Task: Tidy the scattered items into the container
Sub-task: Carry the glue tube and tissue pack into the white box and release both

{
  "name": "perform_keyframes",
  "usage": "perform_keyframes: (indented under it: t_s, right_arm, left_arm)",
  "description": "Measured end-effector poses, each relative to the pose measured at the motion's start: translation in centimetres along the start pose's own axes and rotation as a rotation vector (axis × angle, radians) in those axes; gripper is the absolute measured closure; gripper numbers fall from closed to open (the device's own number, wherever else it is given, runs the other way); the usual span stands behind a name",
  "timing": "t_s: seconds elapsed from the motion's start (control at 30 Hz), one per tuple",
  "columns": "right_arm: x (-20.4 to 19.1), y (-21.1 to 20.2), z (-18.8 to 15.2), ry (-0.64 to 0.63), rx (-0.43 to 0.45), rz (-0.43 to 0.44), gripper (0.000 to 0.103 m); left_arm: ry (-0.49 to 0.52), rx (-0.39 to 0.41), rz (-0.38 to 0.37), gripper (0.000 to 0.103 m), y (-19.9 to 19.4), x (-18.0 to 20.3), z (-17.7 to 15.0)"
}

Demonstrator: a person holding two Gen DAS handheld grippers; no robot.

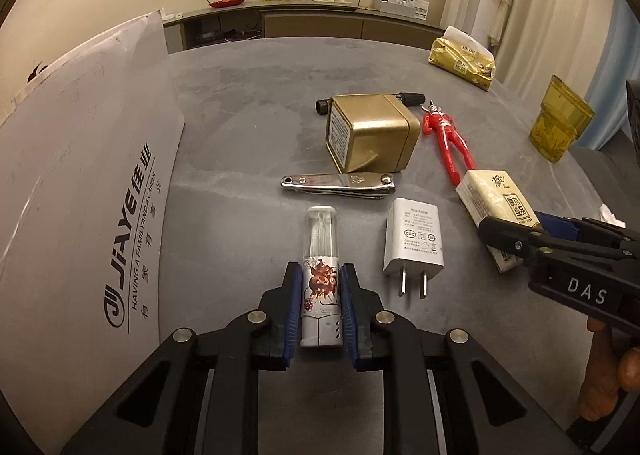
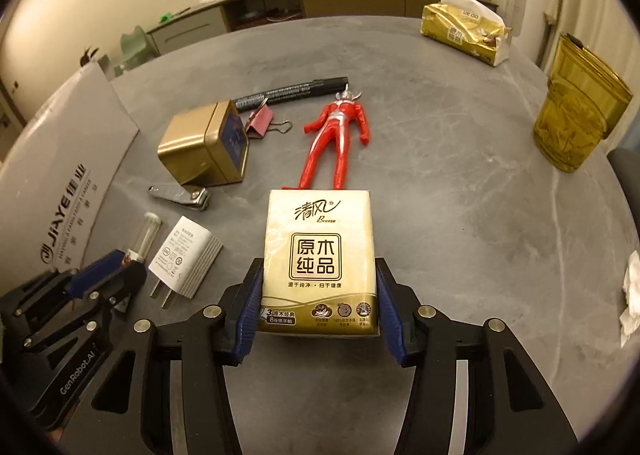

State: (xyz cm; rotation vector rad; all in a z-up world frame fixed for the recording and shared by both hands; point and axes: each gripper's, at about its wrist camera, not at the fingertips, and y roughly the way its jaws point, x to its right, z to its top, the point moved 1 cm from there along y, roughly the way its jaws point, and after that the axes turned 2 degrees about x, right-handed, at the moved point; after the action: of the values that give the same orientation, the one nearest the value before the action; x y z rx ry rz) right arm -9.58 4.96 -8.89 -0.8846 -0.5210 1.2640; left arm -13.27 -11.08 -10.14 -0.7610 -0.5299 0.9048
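Grey table (image 1: 248, 127) strewn with items; left gripper (image 1: 321, 295) clamps a small bottle (image 1: 320, 255) lying near the white box (image 1: 80, 175); right gripper (image 2: 316, 307) grips a tissue pack (image 2: 318, 255) beside a charger (image 2: 186, 255).

Left gripper (image 1: 321, 287) clamps the small bottle (image 1: 320, 255); right gripper (image 2: 316, 295), right of it, clamps the tissue pack (image 2: 318, 259)

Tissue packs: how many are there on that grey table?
2. A small cream-and-gold pocket tissue pack lies between the right gripper fingers, just below the red toy figure. A larger gold soft tissue pack sits at the table's far right edge.
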Motion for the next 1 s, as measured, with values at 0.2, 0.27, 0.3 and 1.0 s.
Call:
perform_keyframes:
  t_s: [0.2,0.27,0.3,1.0]
  right_arm:
    - [0.1,-1.4,0.0,0.013,0.013,0.060,0.049]
    - [-0.2,-1.8,-0.3,0.008,0.010,0.081,0.049]
    - [-0.4,-2.0,-0.5,0.003,0.009,0.091,0.049]
    - [-4.5,-7.4,-2.5,-0.120,0.070,0.221,0.049]
  left_arm:
    - [-0.026,-0.005,-0.006,0.083,-1.0,-0.1,-0.3]
    - [-0.033,0.002,-0.005,0.083,-1.7,0.0,-0.3]
    - [-0.032,0.007,-0.002,0.083,-2.1,0.2,-0.2]
    - [-0.026,0.096,0.102,0.083,-11.3,1.3,-0.2]
